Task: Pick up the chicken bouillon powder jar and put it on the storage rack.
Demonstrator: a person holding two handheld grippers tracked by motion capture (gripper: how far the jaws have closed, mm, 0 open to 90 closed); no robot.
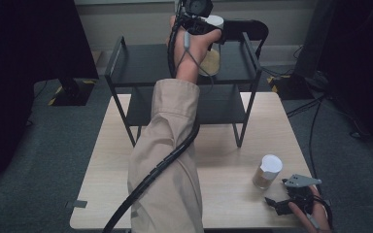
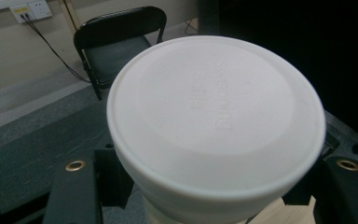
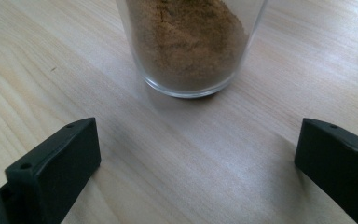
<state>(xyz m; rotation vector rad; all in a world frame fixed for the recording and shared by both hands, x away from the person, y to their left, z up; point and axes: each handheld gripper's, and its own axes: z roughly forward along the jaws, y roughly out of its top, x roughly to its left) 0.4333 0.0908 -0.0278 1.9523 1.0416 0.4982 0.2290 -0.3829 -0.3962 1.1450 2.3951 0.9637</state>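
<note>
Pale wooden table (image 1: 223, 194) carries a black two-tier metal shelf (image 1: 141, 63) at its far edge. Over the shelf's top tier, the left gripper (image 1: 201, 22) clamps a white-lidded jar of brown powder (image 2: 214, 121). Near the table's front right corner, the right gripper (image 1: 284, 199) rests with jaws spread wide just beside a second lidded powder jar (image 1: 268, 172), not touching it.

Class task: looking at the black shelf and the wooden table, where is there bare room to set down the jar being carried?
The shelf top is bare left of the carried jar in the left tool. The table is bare left of the sleeve. Crowded: the front right corner, with the second jar and right tool.
</note>
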